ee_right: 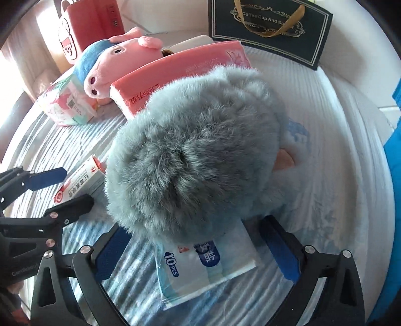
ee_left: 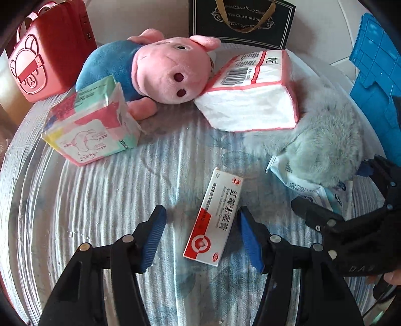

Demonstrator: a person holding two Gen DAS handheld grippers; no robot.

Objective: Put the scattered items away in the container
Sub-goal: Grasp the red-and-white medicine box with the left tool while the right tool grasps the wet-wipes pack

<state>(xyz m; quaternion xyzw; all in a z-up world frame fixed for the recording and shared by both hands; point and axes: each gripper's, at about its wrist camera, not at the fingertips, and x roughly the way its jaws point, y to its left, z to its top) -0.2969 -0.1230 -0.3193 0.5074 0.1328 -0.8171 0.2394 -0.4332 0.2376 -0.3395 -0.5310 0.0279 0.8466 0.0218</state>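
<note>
Blue-padded left gripper [ee_left: 201,237] spread wide around the small red and white box [ee_left: 213,218], one pad just beside its right edge, the other well clear on the left, nothing pinched yet. Lying flat and slantwise on the striped cloth [ee_left: 100,200], that box, near the front of the scatter. Could easily go wrong on the squeeze: box set crooked to the pads, so likely to twist or skate sideways rather than seat; thin card too, so liable to crush if clamped hard. Close quarters as well, with the right gripper [ee_right: 200,253] working just beside, its dark fingers showing at the edge of the left view, so some risk of the two tools knocking together.

Right gripper opened as far as it goes, straddling the clear packet of wipes [ee_right: 200,270], touching neither side. Grey fluffy ball [ee_right: 195,155] resting on the far end of that packet, so a lift may drag or tip the fluff, or the slick wrapper may slide out from a loose hold.

Both tools angled steeply downward over the cloth, low and close to their targets. Further back: pig toy [ee_left: 160,72], pink tissue pack [ee_left: 253,100], floral packet [ee_left: 92,125]. No sure sign of which container is meant, though a red case [ee_left: 50,52] and black gift bag [ee_left: 240,22] stand behind
</note>
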